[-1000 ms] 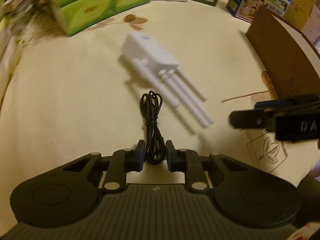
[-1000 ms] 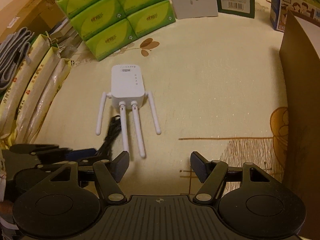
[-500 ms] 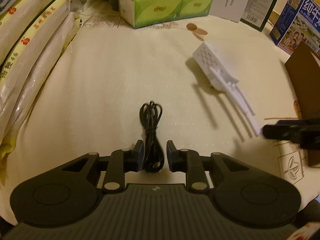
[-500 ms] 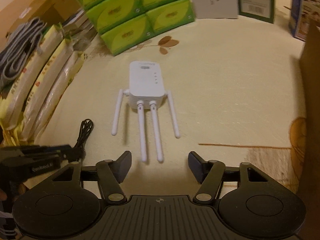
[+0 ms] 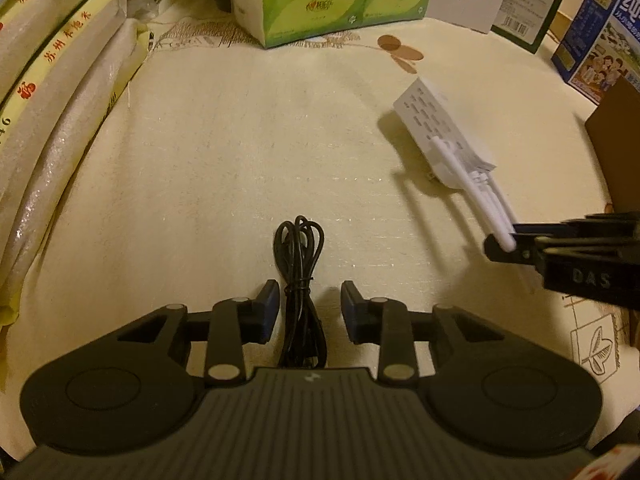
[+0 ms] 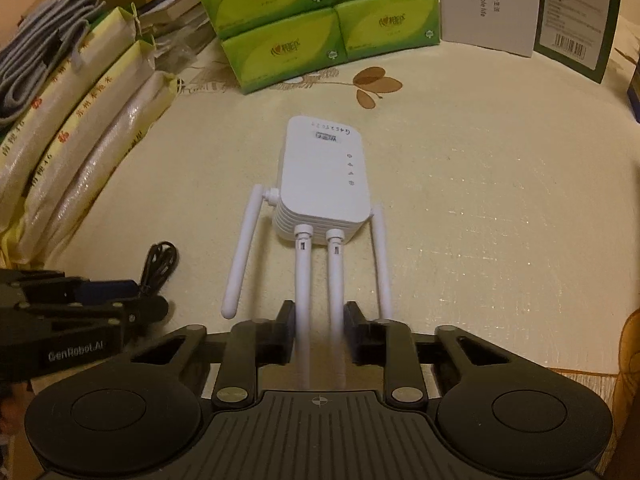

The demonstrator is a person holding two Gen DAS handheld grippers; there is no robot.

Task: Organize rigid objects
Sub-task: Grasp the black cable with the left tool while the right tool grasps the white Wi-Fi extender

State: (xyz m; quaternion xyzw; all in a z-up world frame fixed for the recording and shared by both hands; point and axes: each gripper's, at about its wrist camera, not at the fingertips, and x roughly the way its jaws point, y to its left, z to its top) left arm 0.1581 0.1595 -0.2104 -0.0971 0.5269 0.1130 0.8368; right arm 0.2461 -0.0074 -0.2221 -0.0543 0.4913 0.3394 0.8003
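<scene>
A white wifi extender [image 6: 324, 176] with several antennas lies on the cream tablecloth [image 6: 480, 220]. My right gripper [image 6: 318, 320] is shut on its two middle antennas, near their tips. In the left wrist view the extender [image 5: 432, 128] sits at the right, and the right gripper [image 5: 516, 244] holds the antenna ends from the side. A tied black cable [image 5: 298, 264] lies between the fingers of my left gripper [image 5: 308, 300]. Its jaws are opening, and the pads stand clear of the cable on both sides. In the right wrist view, the left gripper [image 6: 132, 300] and cable [image 6: 160, 264] are low at the left.
Green tissue packs [image 6: 320, 24] stand at the back. Bags of rice [image 6: 80, 140] and folded grey cloth [image 6: 40, 72] line the left side. A white card [image 6: 488, 4], a dark green box [image 6: 576, 12] and a blue carton [image 5: 600, 32] stand back right, brown cardboard [image 5: 616, 140] at the right.
My right gripper moved forward and its jaws closed on the two middle antennas. The left jaws spread away from the cable, and the left view swung towards the rice bags.
</scene>
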